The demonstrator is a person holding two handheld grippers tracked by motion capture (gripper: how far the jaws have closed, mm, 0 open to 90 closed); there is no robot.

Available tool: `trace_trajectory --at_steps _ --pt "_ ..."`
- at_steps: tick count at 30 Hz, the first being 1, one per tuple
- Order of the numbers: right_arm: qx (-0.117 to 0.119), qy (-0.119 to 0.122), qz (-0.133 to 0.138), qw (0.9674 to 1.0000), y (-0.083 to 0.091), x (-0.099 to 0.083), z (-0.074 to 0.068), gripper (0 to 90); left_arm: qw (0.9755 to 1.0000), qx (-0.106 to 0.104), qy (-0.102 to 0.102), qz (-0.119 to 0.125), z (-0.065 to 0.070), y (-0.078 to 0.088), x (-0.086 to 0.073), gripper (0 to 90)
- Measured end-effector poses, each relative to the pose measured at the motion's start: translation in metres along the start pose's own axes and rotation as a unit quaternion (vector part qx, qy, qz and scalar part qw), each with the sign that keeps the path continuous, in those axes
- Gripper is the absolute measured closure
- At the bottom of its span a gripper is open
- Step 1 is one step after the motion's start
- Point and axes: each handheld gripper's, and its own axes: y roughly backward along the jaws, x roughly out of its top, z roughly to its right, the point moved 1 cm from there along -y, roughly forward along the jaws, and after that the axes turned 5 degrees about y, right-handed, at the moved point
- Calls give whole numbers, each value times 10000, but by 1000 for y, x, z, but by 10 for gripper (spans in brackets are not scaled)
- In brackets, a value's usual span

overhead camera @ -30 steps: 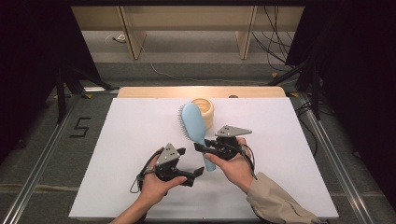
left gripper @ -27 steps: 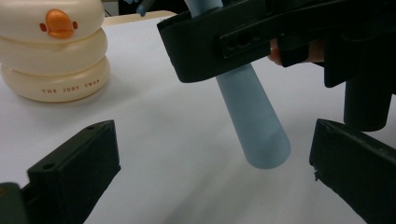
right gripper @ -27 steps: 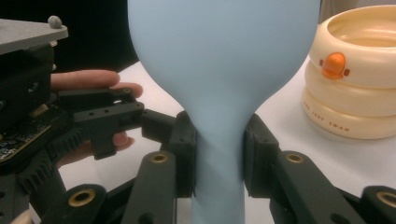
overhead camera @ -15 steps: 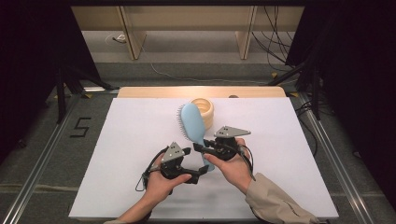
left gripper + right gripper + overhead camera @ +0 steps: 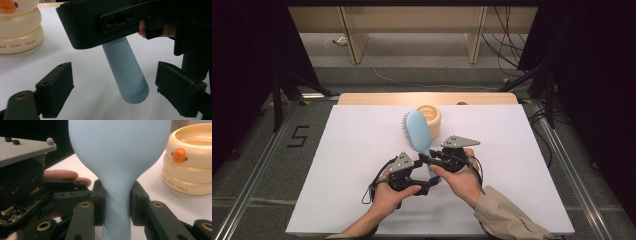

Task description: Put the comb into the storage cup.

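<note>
left gripper (image 5: 115,92) jaws just closing | hairbrush (image 5: 126,72) handle between, untouched

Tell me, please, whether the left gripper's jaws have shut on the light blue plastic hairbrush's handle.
Not yet: open. The left gripper has just been closing, its pads clear of the handle between them.

Dim studio with a lit white tabletop

A white tabletop (image 5: 352,150) lies over a pale wooden board (image 5: 427,98) whose far edge shows beyond it. The floor (image 5: 257,150) around is grey, with a black "5" (image 5: 298,136) marked on it at the left and metal rails (image 5: 252,180) running along both sides. Black curtains (image 5: 247,60) close in left and right, with black stand legs (image 5: 279,95) in front of them. At the back stands light wooden furniture (image 5: 357,30), with cables (image 5: 507,40) trailing down and across the floor. Light falls brightest on the tabletop.
</note>
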Motion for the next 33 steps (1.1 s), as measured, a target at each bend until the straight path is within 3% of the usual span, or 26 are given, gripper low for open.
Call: trace_trajectory --at_steps 12,33 --pt "-40 -29 38 10000 1 0 1 702 9998 -165 91 13 0 -2 1 233" --pt "-88 -13 108 9999 0 -1 0 702 9995 -208 162 179 -5 -6 1 393"
